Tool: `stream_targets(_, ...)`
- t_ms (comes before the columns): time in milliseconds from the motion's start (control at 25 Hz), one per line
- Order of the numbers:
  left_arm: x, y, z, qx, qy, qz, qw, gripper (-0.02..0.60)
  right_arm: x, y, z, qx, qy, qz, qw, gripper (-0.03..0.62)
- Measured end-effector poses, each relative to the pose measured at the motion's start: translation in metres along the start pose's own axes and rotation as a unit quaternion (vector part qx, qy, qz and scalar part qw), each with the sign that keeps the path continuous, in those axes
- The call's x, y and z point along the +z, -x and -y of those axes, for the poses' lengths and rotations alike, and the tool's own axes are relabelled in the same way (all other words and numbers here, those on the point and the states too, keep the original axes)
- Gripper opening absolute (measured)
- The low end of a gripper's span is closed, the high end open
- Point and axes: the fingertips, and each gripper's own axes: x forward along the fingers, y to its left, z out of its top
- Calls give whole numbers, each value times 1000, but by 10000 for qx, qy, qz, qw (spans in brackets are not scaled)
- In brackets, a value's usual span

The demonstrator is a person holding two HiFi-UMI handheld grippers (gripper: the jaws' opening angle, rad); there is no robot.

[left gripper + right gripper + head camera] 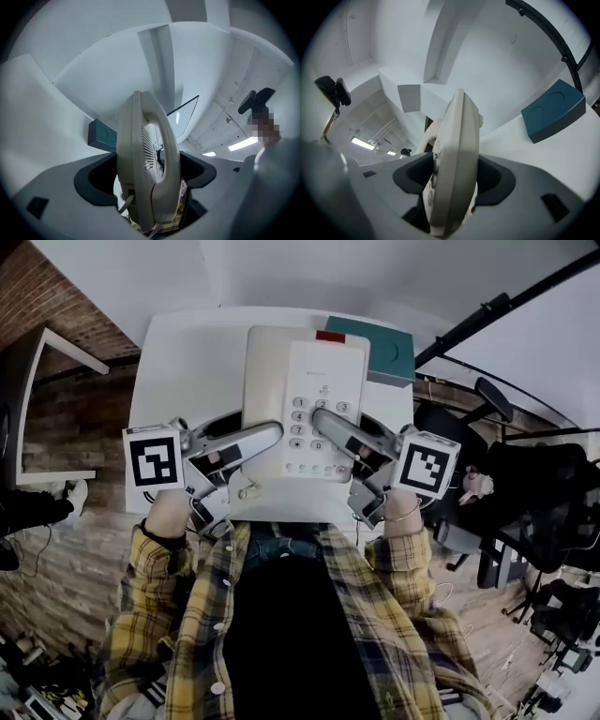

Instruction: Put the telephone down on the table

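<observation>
The beige telephone [305, 381], handset on its left side and keypad at its middle, is held flat over the near half of the white table [183, 362]. My left gripper [264, 439] is shut on its left side, one finger lying over the top near the handset. My right gripper [330, 432] is shut on its right side, one finger across the keypad. In the left gripper view the telephone [147, 164] stands edge-on between the dark pads of that gripper [150, 185]. The right gripper view shows the telephone [454, 159] the same way, clamped in the gripper [454, 183]. Whether its underside touches the table is hidden.
A teal box [384, 348] lies on the table just behind the telephone and also appears as a teal box [101, 136] [553, 117] in both gripper views. Black office chairs [525, 493] stand to the right. A black pole [497, 310] slants at the upper right. A brick wall [37, 296] runs at the left.
</observation>
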Motion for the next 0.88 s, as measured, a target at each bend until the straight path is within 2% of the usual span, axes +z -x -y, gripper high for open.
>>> stream_targets(360, 18, 10, -31, -144, 67, -458, 9988, 390, 0, -29, 13, -345, -178, 250, 9989, 258)
stream_targets(720, 18, 1, -40, -288, 202, -640, 9973, 390, -1, -27, 25, -597, -298, 353, 9971, 261)
stream_targets(880, 11, -2, -46, -234, 250, -707, 9969, 390, -6, -25, 33, -687, -368, 265, 9966, 265)
